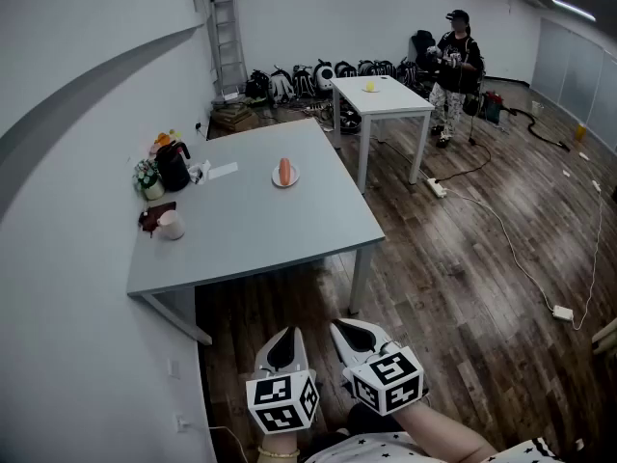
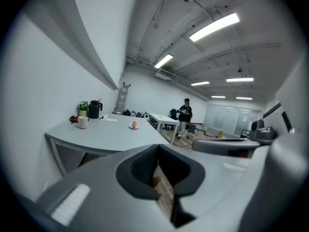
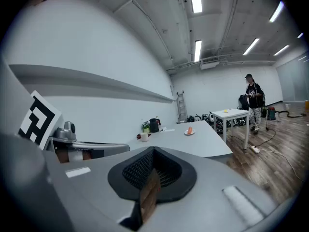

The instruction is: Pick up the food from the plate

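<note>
An orange-pink piece of food (image 1: 284, 170) lies on a small white plate (image 1: 277, 180) at the far middle of the grey table (image 1: 260, 234). Both grippers hang low over the wooden floor, well short of the table's near edge. My left gripper (image 1: 288, 337) is shut with nothing in it, and my right gripper (image 1: 344, 330) beside it is shut and empty too. From the left gripper (image 2: 157, 175) view the food (image 2: 134, 124) is small and distant. The right gripper (image 3: 151, 178) view shows the food (image 3: 190, 130) far off on the table.
At the table's left end stand a black kettle (image 1: 174, 165), a flower pot (image 1: 147, 177), a white mug (image 1: 171, 225) and a paper (image 1: 223, 171). Behind is a white table (image 1: 386, 97), a person (image 1: 456, 61), a ladder (image 1: 228, 46), bags and floor cables (image 1: 511, 249).
</note>
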Tool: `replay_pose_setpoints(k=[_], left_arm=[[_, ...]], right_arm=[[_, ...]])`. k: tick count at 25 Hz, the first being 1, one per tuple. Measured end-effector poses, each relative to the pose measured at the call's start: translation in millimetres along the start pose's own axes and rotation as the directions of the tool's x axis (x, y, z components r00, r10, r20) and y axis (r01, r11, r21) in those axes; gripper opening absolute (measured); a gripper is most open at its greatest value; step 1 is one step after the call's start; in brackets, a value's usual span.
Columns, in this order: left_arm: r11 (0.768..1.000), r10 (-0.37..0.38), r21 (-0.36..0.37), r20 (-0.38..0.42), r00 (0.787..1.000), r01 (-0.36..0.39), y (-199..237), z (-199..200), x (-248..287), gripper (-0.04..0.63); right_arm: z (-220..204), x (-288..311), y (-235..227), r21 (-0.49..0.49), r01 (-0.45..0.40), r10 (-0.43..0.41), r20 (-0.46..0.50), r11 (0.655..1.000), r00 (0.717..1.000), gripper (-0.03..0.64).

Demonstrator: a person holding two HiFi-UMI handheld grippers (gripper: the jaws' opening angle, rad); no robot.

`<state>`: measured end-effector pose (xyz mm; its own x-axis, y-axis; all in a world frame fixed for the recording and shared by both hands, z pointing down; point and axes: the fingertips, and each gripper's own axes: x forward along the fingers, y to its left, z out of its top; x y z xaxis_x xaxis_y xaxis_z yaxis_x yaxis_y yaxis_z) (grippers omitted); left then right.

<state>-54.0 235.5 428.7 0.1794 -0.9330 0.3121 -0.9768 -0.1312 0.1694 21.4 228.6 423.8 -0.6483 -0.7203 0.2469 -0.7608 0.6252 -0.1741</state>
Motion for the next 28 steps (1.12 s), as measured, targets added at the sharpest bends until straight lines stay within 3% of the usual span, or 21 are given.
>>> replay_pose_setpoints(k=[11, 21, 28], left_arm=[[0.999, 0.019, -0.04, -0.003, 1.0, -0.019, 46.3, 14.6, 77.5, 0.008], [0.996, 0.074, -0.04, 0.01, 0.997, -0.073, 99.5, 81.2, 212.5, 0.008], [0.995, 0.086, -0.057, 0.023, 0.996, -0.084, 111.2, 113.1, 292.7, 0.008]], right_arm=[[13.0, 84.5, -38.6, 0.005, -0.001, 0.001, -0.015, 1.0, 1.0, 0.0], [72.1, 217.3, -114.2, -0.026, -0.048, 0.047, -0.026, 0.999, 0.999, -0.001], [106.0, 273.8, -162.5, -0.039, -0.08, 0.08, 0.003, 0.996, 0.997, -0.001]])
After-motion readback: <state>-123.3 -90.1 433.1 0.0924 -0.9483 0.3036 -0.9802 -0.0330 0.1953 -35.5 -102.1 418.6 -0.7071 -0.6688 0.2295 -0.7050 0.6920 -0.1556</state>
